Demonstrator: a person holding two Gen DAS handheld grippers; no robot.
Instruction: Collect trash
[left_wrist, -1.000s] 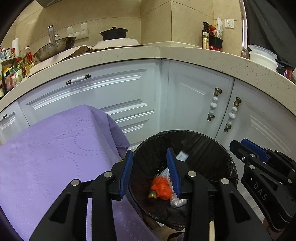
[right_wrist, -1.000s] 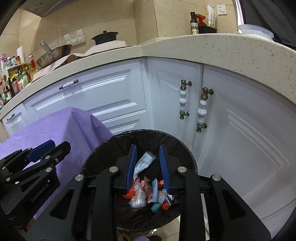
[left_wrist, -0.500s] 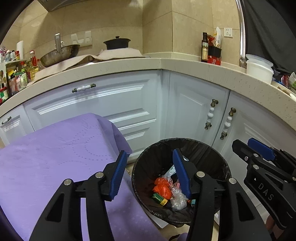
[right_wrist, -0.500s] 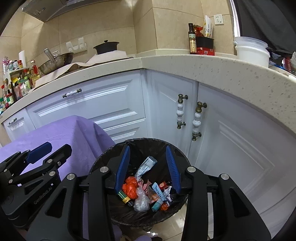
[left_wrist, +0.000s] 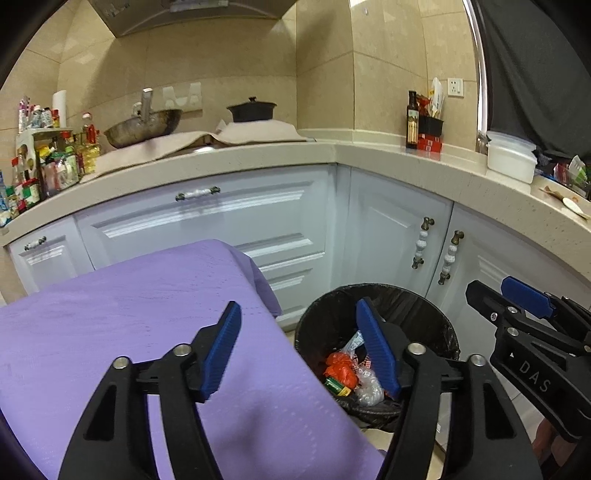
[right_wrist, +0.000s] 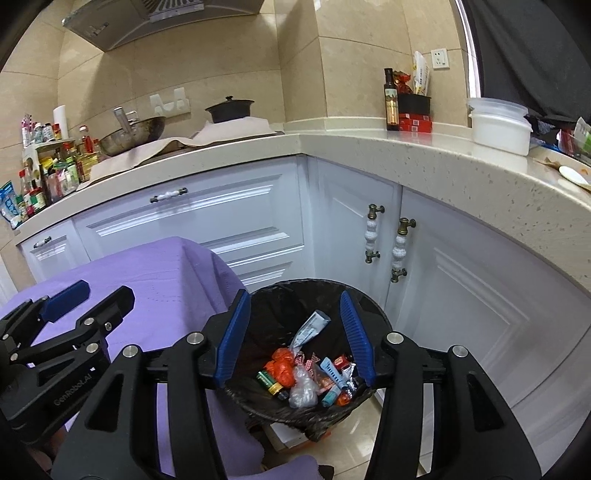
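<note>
Left gripper (left_wrist: 297, 330): jaws opening, nothing between them, above the bin (left_wrist: 439, 321) rim and purple cloth (left_wrist: 110, 314)
Right gripper (right_wrist: 293, 319): jaws opening, empty, over the bin
Trash (right_wrist: 306, 376): wrappers, orange bag, tube, all inside the bin
Bin: black-lined, on the floor beside white cabinets (right_wrist: 461, 280)

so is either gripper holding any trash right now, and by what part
Nothing is held: the left gripper and right gripper are both empty, jaws opening above the trash bin.
</note>
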